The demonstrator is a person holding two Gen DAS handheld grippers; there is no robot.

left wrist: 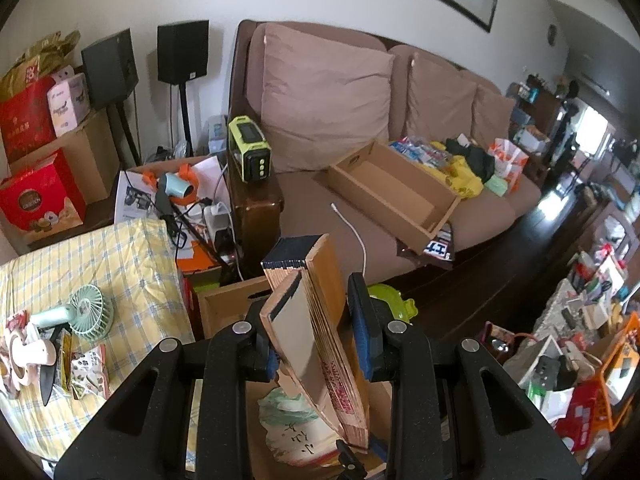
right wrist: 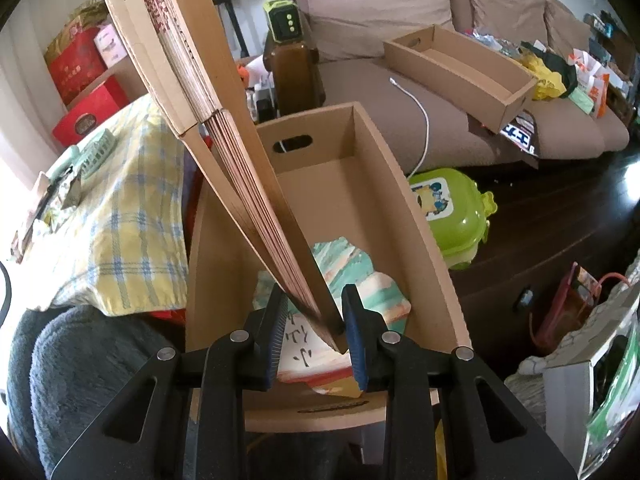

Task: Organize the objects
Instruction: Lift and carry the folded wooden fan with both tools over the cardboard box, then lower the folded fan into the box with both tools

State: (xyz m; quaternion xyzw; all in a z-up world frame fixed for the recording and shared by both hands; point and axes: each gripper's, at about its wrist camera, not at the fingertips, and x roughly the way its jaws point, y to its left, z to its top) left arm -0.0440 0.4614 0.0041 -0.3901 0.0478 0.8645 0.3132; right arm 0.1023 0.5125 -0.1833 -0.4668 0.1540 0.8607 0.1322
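- We see an open brown cardboard box with cut-out handles (right wrist: 404, 184) standing on the floor beside the surface covered with a yellow checked cloth (right wrist: 120, 224).
- On the bottom of this box lies a flat printed card in green, white and red (right wrist: 360, 280).
- A second, shallow brown cardboard tray (left wrist: 394, 192) lies on the beige sofa (left wrist: 320, 92); we see nothing inside it.
- A folded wooden fan in a brown paper sleeve (right wrist: 256, 184) slants over the box, its lower tip just above the card.
- We find the right claw (right wrist: 314, 334) pointing steeply down, closed on the fan's lower tip.
- We find the left claw (left wrist: 310, 320) tilted down, closed on the fan's upper part, near its dark end (left wrist: 290, 256).
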